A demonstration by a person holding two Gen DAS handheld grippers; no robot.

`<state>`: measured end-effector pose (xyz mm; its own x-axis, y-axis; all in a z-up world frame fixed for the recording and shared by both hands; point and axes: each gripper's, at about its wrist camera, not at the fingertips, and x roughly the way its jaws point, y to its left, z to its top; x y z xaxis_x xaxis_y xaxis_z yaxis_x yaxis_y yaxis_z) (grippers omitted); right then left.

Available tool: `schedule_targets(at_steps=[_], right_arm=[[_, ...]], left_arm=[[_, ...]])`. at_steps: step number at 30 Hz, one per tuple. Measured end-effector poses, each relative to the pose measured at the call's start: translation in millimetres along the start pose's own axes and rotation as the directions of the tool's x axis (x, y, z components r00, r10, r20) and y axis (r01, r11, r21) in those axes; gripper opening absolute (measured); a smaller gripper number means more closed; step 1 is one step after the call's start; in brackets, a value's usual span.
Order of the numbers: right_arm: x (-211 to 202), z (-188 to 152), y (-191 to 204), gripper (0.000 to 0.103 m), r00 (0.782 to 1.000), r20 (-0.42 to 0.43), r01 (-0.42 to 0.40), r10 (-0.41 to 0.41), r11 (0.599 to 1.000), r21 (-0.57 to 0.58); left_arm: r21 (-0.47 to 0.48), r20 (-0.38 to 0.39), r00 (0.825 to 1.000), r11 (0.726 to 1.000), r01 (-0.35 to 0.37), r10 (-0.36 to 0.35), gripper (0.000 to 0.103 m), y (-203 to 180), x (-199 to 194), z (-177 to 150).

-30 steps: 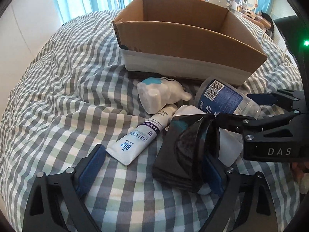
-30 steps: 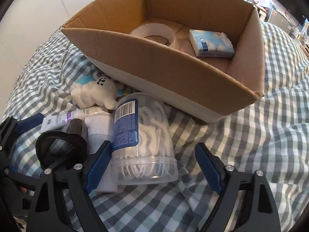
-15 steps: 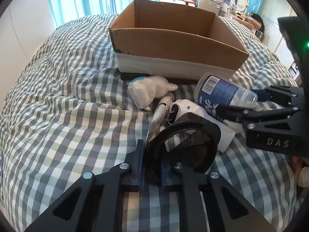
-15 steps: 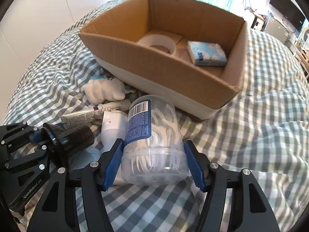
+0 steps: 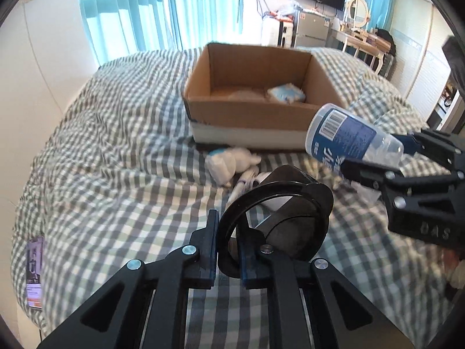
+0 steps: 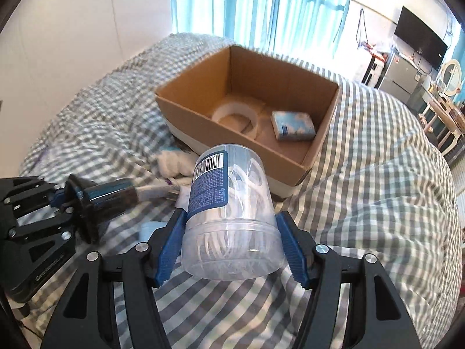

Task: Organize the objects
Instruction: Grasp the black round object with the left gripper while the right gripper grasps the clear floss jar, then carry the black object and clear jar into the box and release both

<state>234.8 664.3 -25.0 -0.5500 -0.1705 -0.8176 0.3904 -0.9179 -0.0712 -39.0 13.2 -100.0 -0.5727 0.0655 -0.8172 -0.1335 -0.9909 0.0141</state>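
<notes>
Above the checked bed (image 5: 110,157), the left hand-held gripper (image 5: 228,232) is clamped on the rim of a black cup (image 5: 279,218) while the right hand-held gripper (image 6: 232,238) grips a clear floss-pick jar (image 6: 229,203), both near the cardboard box (image 6: 203,122).

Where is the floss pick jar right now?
The floss pick jar is held off the bed in the right tool, just short of the cardboard box, right of the black cup.
</notes>
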Motion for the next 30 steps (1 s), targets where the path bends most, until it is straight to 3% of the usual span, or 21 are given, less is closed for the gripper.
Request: schedule_targets(at_steps=[9, 12, 15, 18, 22, 25, 30], right_arm=[[-69.1, 15.7, 8.6, 0.063, 0.992, 0.123, -0.004, 0.004, 1.000, -0.001], [-91.8, 25.7, 8.9, 0.063, 0.985, 0.174, 0.007, -0.005, 1.000, -0.007], [-111.3, 39.5, 4.9, 0.063, 0.975, 0.221, -0.035, 0.032, 0.999, 0.008], [-125.3, 56.9, 3.9, 0.063, 0.963, 0.268, -0.012, 0.011, 1.000, 0.002], [-125.5, 83.9, -5.4, 0.063, 0.954, 0.299, 0.005, -0.011, 1.000, 0.022], [-112.6, 104.8, -17.7, 0.063, 0.953, 0.300, 0.027, -0.040, 0.998, 0.049], [-65.8, 133.5, -41.1, 0.063, 0.963, 0.262, 0.040, -0.064, 0.995, 0.095]], left_arm=[[0.020, 0.122, 0.992, 1.000, 0.002, -0.005, 0.011, -4.0, -52.2, 39.5], [0.039, 0.159, 0.987, 0.999, 0.004, -0.010, 0.011, -7.8, -66.2, 55.2], [0.054, 0.190, 0.982, 0.999, 0.000, -0.011, 0.011, -10.6, -75.9, 74.1], [0.059, 0.212, 0.977, 0.998, 0.010, -0.022, 0.011, -10.2, -79.2, 97.4], [0.072, 0.240, 0.971, 0.997, -0.037, 0.019, 0.011, -10.2, -69.3, 134.9], [0.063, 0.217, 0.976, 0.998, -0.006, -0.008, 0.011, -5.7, -49.4, 162.0], [0.069, 0.164, 0.986, 0.998, -0.012, 0.001, 0.011, 1.5, 4.9, 193.2]])
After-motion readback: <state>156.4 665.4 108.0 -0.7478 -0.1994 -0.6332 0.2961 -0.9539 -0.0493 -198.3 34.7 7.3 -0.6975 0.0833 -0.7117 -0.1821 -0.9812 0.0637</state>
